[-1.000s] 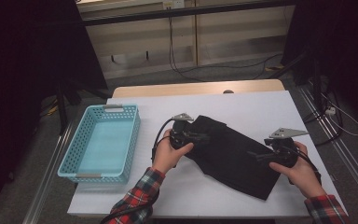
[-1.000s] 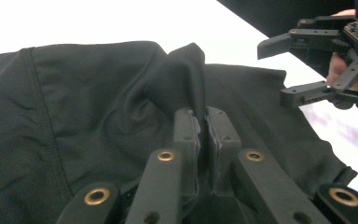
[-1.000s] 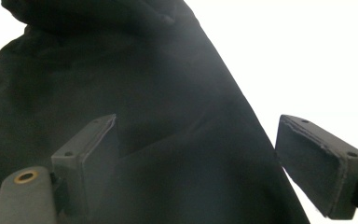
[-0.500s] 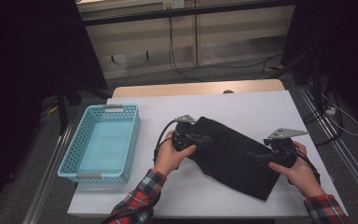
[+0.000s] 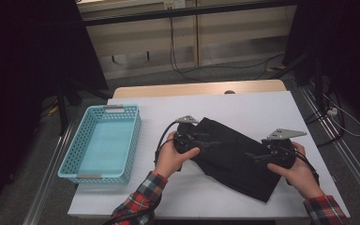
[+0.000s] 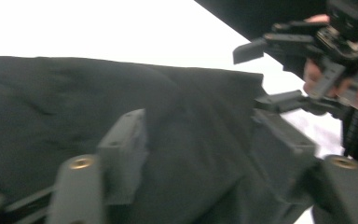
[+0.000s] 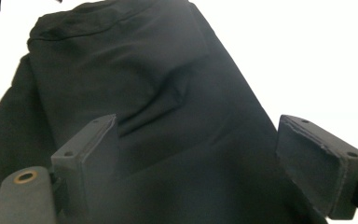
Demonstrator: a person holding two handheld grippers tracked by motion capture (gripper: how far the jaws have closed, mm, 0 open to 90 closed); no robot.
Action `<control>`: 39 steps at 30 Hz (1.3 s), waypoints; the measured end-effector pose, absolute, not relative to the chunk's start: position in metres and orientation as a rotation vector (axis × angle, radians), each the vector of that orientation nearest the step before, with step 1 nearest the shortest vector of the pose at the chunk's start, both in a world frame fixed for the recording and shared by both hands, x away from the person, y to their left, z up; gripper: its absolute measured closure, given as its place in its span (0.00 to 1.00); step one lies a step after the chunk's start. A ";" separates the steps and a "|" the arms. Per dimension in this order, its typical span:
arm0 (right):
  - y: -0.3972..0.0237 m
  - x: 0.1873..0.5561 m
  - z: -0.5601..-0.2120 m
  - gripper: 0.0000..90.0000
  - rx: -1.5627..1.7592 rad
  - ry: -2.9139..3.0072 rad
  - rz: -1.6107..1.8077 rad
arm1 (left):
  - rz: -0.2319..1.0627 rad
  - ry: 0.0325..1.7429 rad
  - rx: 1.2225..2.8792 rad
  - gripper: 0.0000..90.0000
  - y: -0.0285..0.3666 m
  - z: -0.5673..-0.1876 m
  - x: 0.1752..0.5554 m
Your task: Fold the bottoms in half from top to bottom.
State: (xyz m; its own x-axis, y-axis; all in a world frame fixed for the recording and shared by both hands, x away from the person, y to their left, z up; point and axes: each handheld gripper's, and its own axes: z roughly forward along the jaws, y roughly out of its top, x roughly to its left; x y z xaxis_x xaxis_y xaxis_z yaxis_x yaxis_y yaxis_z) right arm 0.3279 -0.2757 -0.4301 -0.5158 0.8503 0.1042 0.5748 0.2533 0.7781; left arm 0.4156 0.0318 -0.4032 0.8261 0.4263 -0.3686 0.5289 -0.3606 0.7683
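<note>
A black cloth [image 5: 234, 157], folded into a long, roughly rectangular bundle, lies flat on the white table, its length running from about 10 o'clock down to 4 o'clock. Its surface is matte and creased with soft wrinkles [image 7: 168, 107], and a seam runs along one end. It sits at the table's centre-right.

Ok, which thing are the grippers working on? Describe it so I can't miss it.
On the white table, right of the light-blue basket, lies a black folded cloth, stretched between the left gripper and right gripper. It is the one dark, soft thing there.
</note>
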 end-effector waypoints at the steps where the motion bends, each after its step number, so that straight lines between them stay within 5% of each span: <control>1: -0.274 0.328 -0.430 0.16 1.310 2.198 1.139 | -0.085 0.708 2.009 0.33 0.035 -0.402 0.417; 6: -0.265 0.330 -0.433 0.19 1.296 2.212 1.135 | 0.012 0.736 2.046 0.26 0.050 -0.400 0.422; 12: -0.255 0.337 -0.433 0.33 1.294 2.188 1.137 | 0.094 0.741 2.089 0.23 0.061 -0.402 0.424; 39: -0.227 0.378 -0.455 0.74 1.317 2.266 1.111 | 0.202 0.818 2.092 0.20 0.101 -0.403 0.428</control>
